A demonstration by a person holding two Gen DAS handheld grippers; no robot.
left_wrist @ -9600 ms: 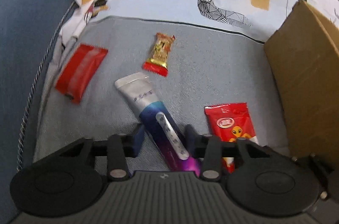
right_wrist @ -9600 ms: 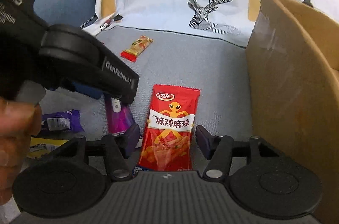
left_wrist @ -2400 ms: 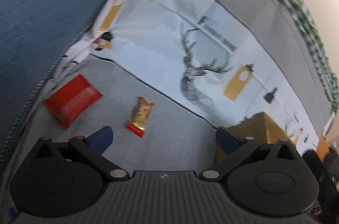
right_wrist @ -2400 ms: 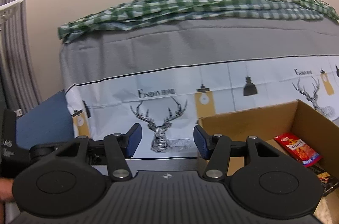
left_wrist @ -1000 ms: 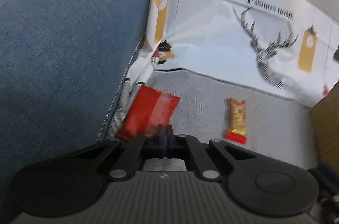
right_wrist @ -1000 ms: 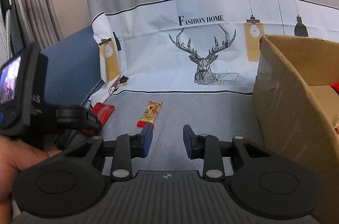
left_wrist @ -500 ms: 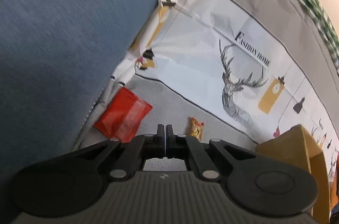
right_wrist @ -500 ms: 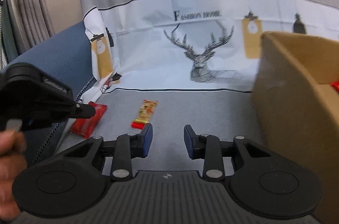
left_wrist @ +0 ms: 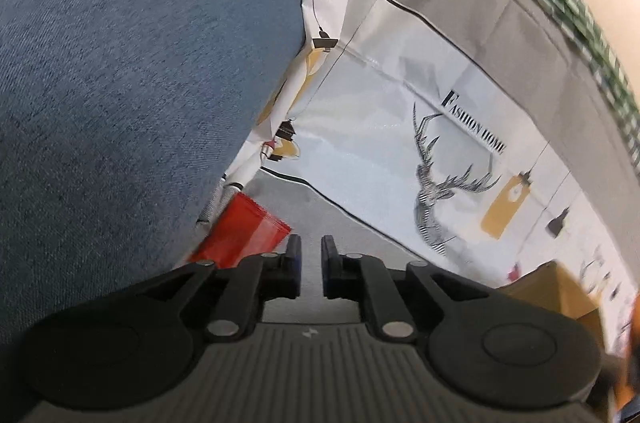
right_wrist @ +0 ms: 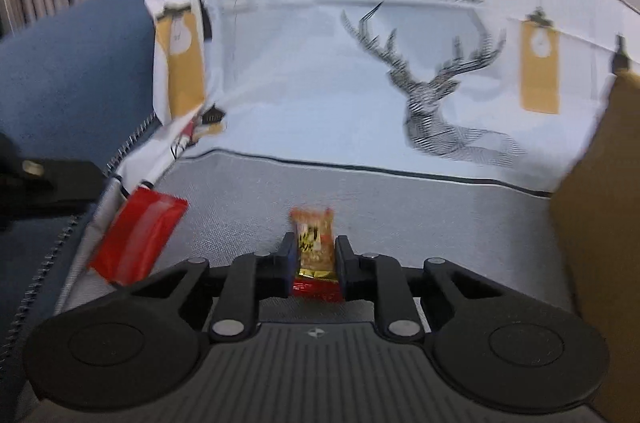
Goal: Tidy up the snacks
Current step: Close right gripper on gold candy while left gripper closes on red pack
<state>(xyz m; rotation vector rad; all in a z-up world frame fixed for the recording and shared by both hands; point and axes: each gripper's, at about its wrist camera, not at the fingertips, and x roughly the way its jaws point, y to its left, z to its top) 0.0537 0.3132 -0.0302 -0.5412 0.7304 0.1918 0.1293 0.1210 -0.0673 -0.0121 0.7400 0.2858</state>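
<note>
Right wrist view: the right claw (right_wrist: 312, 265) sits at lower centre, its jaws closing on a small gold-and-red candy bar (right_wrist: 313, 247) that lies between them on the grey sofa seat (right_wrist: 420, 219); the pads appear to touch the wrapper's sides, though motion blur leaves firm contact uncertain. A red snack packet (right_wrist: 138, 235) lies at lower left against the blue armrest (right_wrist: 76, 71), and the wall of a cardboard box (right_wrist: 596, 207) fills the right edge. Left wrist view: the left claw (left_wrist: 307, 265) stands slightly apart and opening, with nothing between its jaws, just right of the same red snack packet (left_wrist: 240, 235). Judged progress: two snacks are left on the seat, one being gripped, one untouched; both have yet to reach the box, whose contents are out of view
</note>
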